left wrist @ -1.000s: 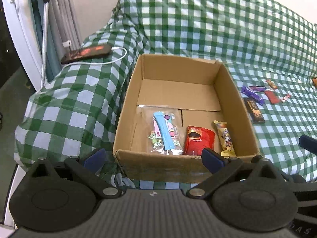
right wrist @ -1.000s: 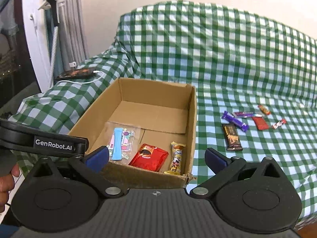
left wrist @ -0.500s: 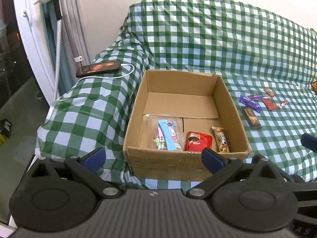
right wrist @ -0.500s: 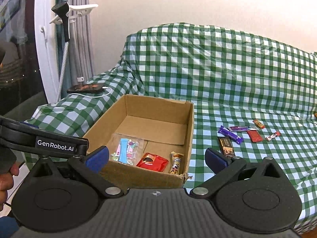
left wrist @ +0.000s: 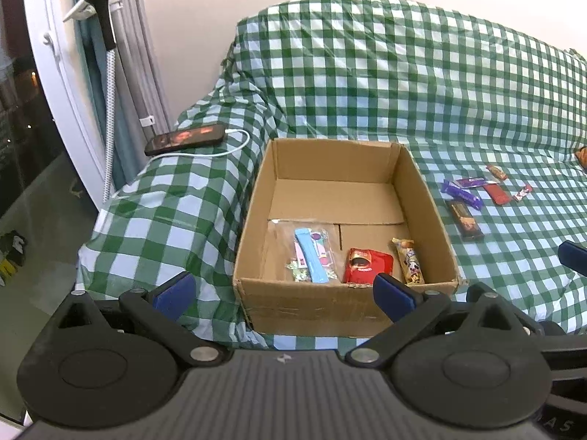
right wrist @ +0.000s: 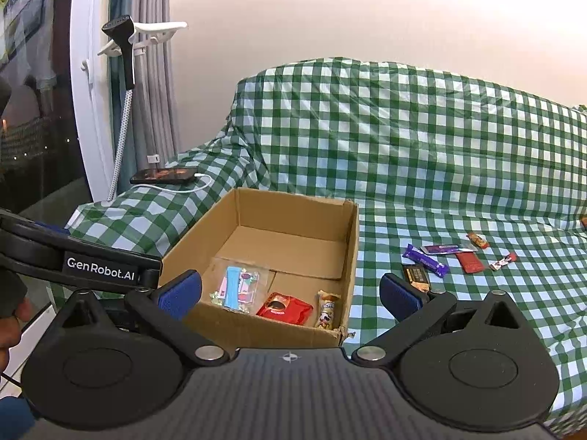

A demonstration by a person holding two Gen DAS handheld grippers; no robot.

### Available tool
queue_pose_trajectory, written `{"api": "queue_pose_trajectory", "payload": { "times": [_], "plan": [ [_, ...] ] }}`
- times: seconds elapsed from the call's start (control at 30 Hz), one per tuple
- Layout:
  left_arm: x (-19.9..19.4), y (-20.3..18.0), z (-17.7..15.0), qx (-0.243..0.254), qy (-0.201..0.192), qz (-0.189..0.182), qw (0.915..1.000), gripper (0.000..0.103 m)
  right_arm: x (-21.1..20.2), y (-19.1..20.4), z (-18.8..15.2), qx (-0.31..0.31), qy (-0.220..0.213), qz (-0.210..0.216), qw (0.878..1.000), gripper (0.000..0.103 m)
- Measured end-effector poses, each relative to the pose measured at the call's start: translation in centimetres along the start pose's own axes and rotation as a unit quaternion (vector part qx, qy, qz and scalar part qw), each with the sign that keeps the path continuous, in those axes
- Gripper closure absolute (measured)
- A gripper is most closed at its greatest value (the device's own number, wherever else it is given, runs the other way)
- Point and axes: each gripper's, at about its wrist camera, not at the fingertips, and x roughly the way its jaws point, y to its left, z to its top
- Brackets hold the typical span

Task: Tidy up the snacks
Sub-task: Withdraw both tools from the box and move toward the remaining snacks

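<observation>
An open cardboard box [left wrist: 253,220] [right wrist: 352,242] sits on a green checked sofa cover. Inside lie a clear bag with a blue stick [left wrist: 312,255] [right wrist: 234,286], a red packet [left wrist: 367,266] [right wrist: 286,306] and a small yellow bar [left wrist: 409,260] [right wrist: 326,310]. Several wrapped snacks lie on the cover right of the box: a brown bar [left wrist: 464,219] [right wrist: 416,277], a purple bar [left wrist: 461,194] [right wrist: 425,260], a red one [left wrist: 497,194] [right wrist: 469,262]. My left gripper [left wrist: 282,289] and right gripper [right wrist: 290,291] hang open and empty in front of the box's near wall.
A phone [left wrist: 185,138] [right wrist: 163,175] on a white charging cable lies on the sofa arm at the left. Beyond it stand a curtain, a white door frame and a garment steamer [left wrist: 101,7]. A hand [right wrist: 9,326] holds the left gripper's body.
Both grippers have pulled back and risen away from the box, so the box and sofa look smaller and farther off. Both stay open and empty.
</observation>
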Motion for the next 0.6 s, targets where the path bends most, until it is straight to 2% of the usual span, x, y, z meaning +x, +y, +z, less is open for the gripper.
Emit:
{"api": "queue_pose_trajectory", "payload": {
  "times": [0.3,0.43,0.6],
  "plan": [
    [1.7,-1.2,0.2,0.013,0.013,-0.037,0.9991,0.000,0.1,-0.9,-0.4,0.003,0.020,-0.037,0.999,0.000],
    [2.3,-1.2,0.5,0.010,0.015,-0.036,0.9992,0.000,0.5,-1.1,-0.5,0.000,0.029,-0.040,0.999,0.000],
    [3.7,-1.0,0.8,0.002,0.035,-0.025,0.9991,0.000,1.7,-1.4,-0.4,0.001,0.040,-0.027,0.999,0.000]
  ]
}}
